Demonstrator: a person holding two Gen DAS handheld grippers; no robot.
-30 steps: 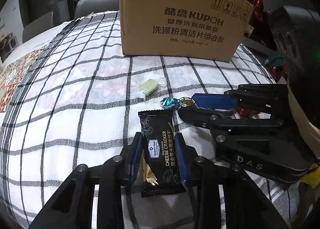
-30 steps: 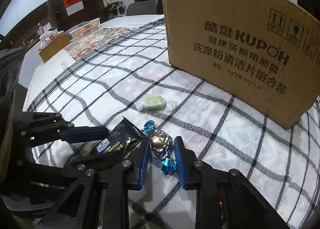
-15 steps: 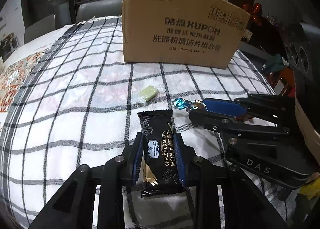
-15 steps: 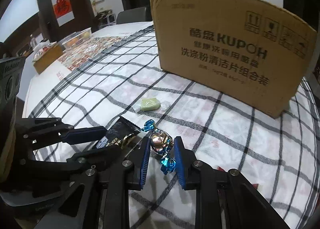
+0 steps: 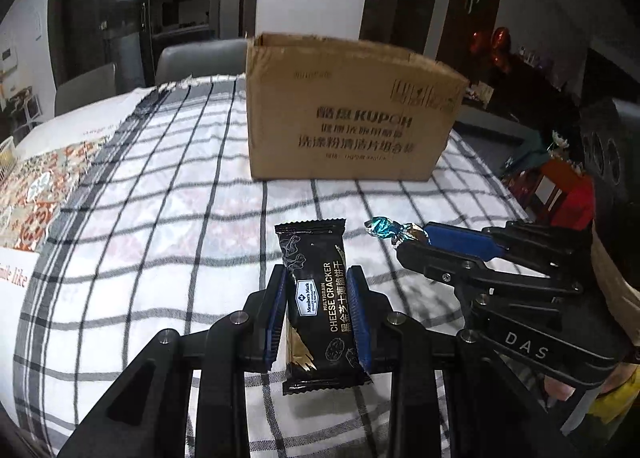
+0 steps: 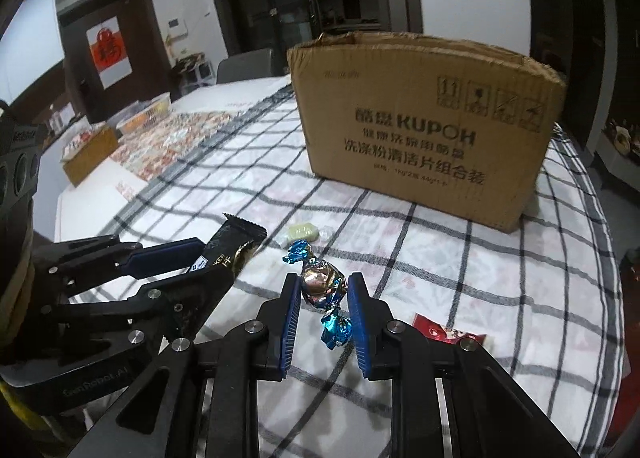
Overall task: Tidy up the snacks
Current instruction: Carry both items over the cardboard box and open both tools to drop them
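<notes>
My left gripper is shut on a black cheese cracker packet and holds it above the checked cloth. It also shows in the right wrist view. My right gripper is shut on a foil candy with blue twisted ends, lifted off the cloth; the candy shows in the left wrist view too. A brown cardboard box, open at the top, stands ahead of both grippers. A pale green wrapped candy lies on the cloth.
A red snack packet lies on the cloth to the right of my right gripper. A patterned mat and trays sit to the left. Chairs stand behind the table.
Both grippers have risen off the cloth with their snacks and tilted up toward the box. The green candy has dropped out of the left wrist view.
</notes>
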